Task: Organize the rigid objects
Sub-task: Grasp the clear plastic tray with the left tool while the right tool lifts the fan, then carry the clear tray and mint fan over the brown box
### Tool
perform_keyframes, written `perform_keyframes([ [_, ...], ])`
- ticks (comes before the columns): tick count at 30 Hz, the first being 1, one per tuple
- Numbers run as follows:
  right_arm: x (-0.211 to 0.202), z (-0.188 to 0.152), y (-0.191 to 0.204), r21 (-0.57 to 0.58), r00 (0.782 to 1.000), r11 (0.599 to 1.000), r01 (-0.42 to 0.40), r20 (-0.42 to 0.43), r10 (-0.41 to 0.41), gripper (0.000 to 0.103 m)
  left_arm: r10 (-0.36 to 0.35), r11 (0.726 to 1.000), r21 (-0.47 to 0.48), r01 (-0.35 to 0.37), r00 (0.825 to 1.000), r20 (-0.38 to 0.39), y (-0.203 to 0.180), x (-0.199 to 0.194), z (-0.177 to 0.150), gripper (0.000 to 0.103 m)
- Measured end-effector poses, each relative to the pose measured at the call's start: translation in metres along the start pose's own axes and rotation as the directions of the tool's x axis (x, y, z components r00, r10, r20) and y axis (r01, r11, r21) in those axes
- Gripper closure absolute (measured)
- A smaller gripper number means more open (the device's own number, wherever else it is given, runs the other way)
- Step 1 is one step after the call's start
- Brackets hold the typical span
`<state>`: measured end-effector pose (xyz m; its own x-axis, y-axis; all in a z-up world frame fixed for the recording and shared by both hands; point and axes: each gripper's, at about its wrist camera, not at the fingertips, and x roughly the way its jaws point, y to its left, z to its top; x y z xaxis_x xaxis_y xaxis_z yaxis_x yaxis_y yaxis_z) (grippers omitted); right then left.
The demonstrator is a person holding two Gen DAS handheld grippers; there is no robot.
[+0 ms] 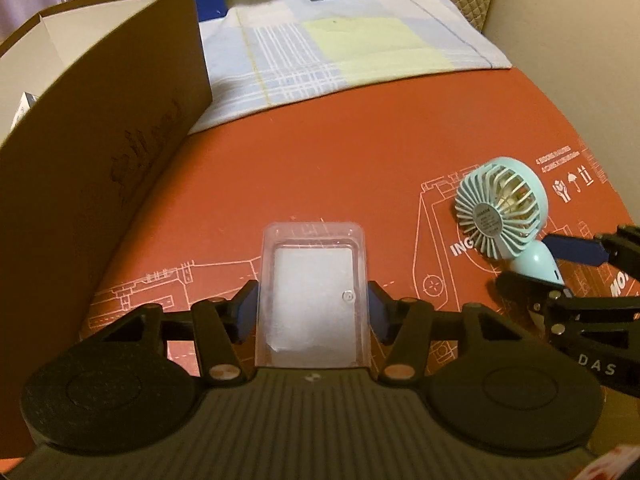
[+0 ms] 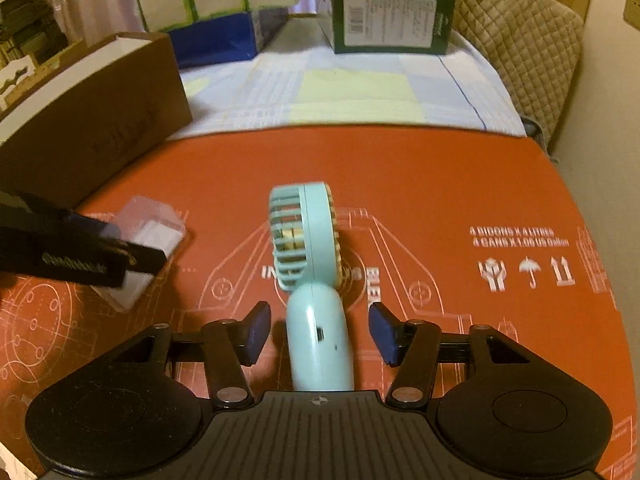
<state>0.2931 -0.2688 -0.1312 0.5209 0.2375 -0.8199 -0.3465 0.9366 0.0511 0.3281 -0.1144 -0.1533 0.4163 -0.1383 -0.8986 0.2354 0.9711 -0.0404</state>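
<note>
Firstly, left wrist view: the left gripper (image 1: pixel 312 312) points steeply down at the red printed mat (image 1: pixel 320 184). Its blue pads (image 1: pixel 378 316) press both long sides of a clear plastic case (image 1: pixel 312 300) with a white insert, so the claw is clenched on that case. The case's long axis runs from 6 toward 12 o'clock, along the fingers, its far short end at 12. A brown cardboard box (image 1: pixel 104 152) stands at 10 o'clock, open-topped. A checked cloth (image 1: pixel 340 52) lies at 12 o'clock beyond the mat. At 3 o'clock lies a light blue handheld fan (image 1: pixel 500 216), grille facing the camera, handle toward 4 o'clock between the fingers of the right gripper (image 1: pixel 560 272).

Next, right wrist view: the right gripper (image 2: pixel 318 332) also tilts downward. The fan (image 2: pixel 308 248) lies in its gap, long axis from 6 to 12 o'clock, head at 12 and seen edge-on, handle toward the camera. Both pads (image 2: pixel 256 334) stand apart from the handle, so the claw is released. At 9 o'clock the left gripper (image 2: pixel 132 256) clasps the case (image 2: pixel 156 232), which is blurred. The box (image 2: pixel 92 120) sits at 10 o'clock; a green carton (image 2: pixel 388 20) and a blue box (image 2: pixel 224 40) stand at 12 o'clock on the cloth (image 2: pixel 340 92).
</note>
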Motion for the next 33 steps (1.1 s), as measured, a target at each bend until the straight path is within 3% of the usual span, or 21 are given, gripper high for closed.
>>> perform_keyframes([
  [15, 0.013, 0.024, -0.002, -0.083, 0.998, 0.995, -0.054, 0.021, 0.056, 0.051, 0.049, 0.998, -0.024, -0.049, 0.999, 0.002, -0.013, 0.013, 0.014, 0.050],
  [16, 0.014, 0.025, -0.002, -0.090, 0.998, 0.994, -0.056, 0.021, 0.058, 0.053, 0.051, 0.998, -0.027, -0.051, 0.999, 0.002, -0.013, 0.013, 0.014, 0.050],
  [18, 0.016, 0.026, -0.002, -0.100, 0.998, 0.993, -0.058, 0.014, 0.060, 0.068, 0.055, 0.998, -0.036, -0.055, 0.998, 0.002, -0.013, 0.013, 0.014, 0.050],
  [19, 0.018, 0.027, -0.002, -0.101, 0.998, 0.993, -0.064, 0.007, 0.065, 0.071, 0.056, 0.998, -0.040, -0.056, 0.998, 0.003, -0.013, 0.013, 0.014, 0.050],
  [33, 0.021, 0.030, -0.004, -0.116, 0.997, 0.990, -0.082, 0.003, 0.083, 0.072, 0.066, 0.996, -0.063, -0.066, 0.998, 0.008, -0.012, 0.012, 0.013, 0.051],
])
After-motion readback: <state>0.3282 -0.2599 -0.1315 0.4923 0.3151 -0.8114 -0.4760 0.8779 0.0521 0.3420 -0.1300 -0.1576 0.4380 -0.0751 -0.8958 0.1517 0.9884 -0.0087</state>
